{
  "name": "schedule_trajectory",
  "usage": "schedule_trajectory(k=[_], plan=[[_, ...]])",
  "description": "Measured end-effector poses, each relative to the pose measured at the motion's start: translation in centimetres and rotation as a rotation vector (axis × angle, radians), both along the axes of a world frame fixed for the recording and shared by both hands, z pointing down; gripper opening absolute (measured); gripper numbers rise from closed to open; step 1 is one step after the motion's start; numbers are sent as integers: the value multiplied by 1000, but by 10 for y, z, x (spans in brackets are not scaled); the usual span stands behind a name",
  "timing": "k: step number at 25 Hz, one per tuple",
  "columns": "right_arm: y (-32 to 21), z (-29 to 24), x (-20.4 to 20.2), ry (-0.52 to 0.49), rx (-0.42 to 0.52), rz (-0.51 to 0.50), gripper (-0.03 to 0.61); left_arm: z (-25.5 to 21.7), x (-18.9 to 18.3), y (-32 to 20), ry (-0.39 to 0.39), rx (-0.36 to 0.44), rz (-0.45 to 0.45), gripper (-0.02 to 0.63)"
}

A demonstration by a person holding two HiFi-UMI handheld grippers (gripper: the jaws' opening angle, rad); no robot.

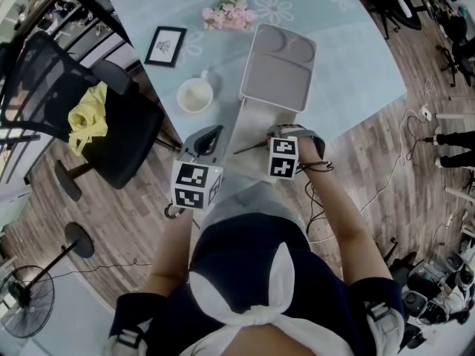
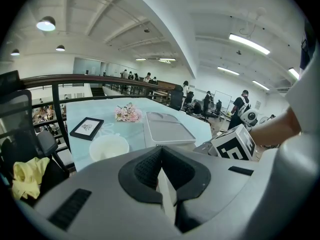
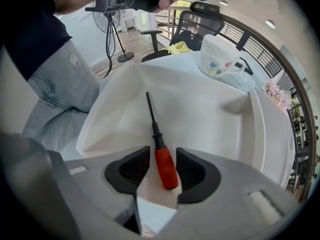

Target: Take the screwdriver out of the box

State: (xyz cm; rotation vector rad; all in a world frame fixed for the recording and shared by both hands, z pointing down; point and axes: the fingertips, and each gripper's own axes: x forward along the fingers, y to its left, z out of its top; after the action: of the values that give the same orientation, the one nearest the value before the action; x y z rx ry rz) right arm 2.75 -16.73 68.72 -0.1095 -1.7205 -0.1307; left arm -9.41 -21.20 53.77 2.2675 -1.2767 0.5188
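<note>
The white box (image 1: 249,121) stands open at the table's near edge, its lid (image 1: 278,65) laid back behind it. On the box floor (image 3: 200,114) lies the screwdriver (image 3: 165,166), its red handle nearest me and its thin black shaft pointing away. It shows faintly in the head view as the screwdriver (image 1: 249,148). My right gripper (image 3: 162,159) points down into the box, open. Its jaws straddle the red handle, with a gap on each side. My left gripper (image 1: 211,133) hovers left of the box, and its black pads (image 2: 145,166) meet at the tip on nothing.
A white mug (image 1: 196,95) stands left of the lid, with a black picture frame (image 1: 165,46) and pink flowers (image 1: 228,15) farther back. A black chair (image 1: 111,139) with a yellow cloth (image 1: 87,121) is at the table's left. A fan (image 1: 26,302) stands on the floor.
</note>
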Motion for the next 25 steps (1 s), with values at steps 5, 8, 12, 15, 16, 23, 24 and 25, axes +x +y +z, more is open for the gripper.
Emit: schedule_trajectory(k=[5,8,12,15,16,23,24,25], plan=[[-2,0,-1,6,0,-7,121,0,-2,-3,1,2,-1,17],[-1,0,-1,9,-4,-19,114,0,-2,-5,1,3,3,17],[-1,0,-1,-2,-1,-25,104,0,-1,-8,4,3,8,17],[-1,-3,-2,-9,-14,-16,100,-1,-2,-10,3,1,9,17],[-1,-3,-2,-11,-19,-17,100,-1,-2,-10,3,-1,9,17],[1,-4,-4,-33,-27,-28,98,1,-4,-13,5,0,5,17],[2,-5,-4,-37,-28,-29,98,1,-4,-13,5,0,4,17],[2,-5,-4,-41,-28,-32,98,1,-4,-13,5,1,4,17]])
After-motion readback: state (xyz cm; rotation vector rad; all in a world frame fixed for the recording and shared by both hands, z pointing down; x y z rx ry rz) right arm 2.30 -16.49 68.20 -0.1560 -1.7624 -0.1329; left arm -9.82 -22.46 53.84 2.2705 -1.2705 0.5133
